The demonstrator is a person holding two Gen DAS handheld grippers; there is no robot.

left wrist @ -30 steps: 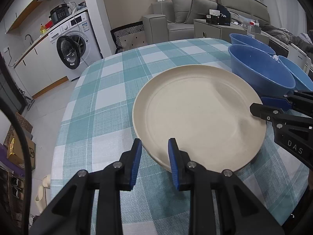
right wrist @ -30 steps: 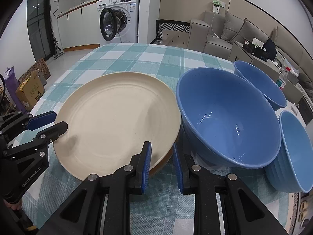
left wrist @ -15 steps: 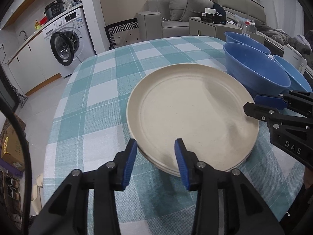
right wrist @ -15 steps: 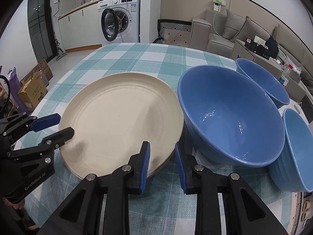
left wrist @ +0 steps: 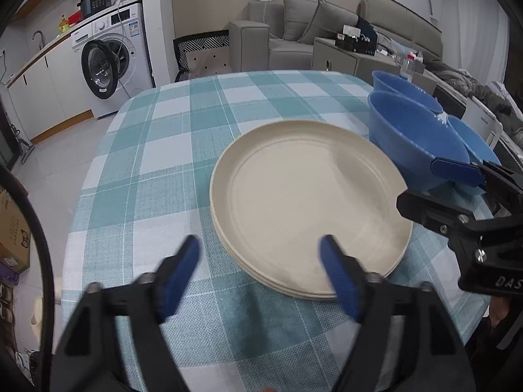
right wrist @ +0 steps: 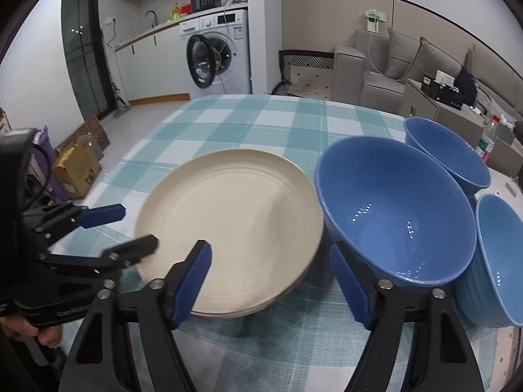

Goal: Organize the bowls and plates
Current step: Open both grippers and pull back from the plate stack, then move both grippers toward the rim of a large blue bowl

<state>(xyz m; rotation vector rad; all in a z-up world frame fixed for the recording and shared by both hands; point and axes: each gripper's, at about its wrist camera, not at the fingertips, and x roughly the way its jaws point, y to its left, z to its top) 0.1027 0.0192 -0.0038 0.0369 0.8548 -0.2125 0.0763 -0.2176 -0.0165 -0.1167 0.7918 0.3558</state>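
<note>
On the checked table (left wrist: 183, 150) the cream plates (left wrist: 310, 202) sit stacked at the near edge, so that part looks done. Right of them, the big blue bowl (right wrist: 395, 209) and two smaller bowls (right wrist: 447, 153) stand unnested. Both the left tool (left wrist: 260, 271) and right tool (right wrist: 269, 281) have just spread wide, holding nothing.

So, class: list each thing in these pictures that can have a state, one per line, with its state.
Left gripper: open, jaws just widened, holding nothing.
Right gripper: open, jaws just widened, holding nothing.
Plates: stacked, flat on the table, empty.
Big bowl: upright, empty, beside the plates.
Far bowl: upright, empty.
Near bowls: nested, upright.
Washer door: open.
</note>
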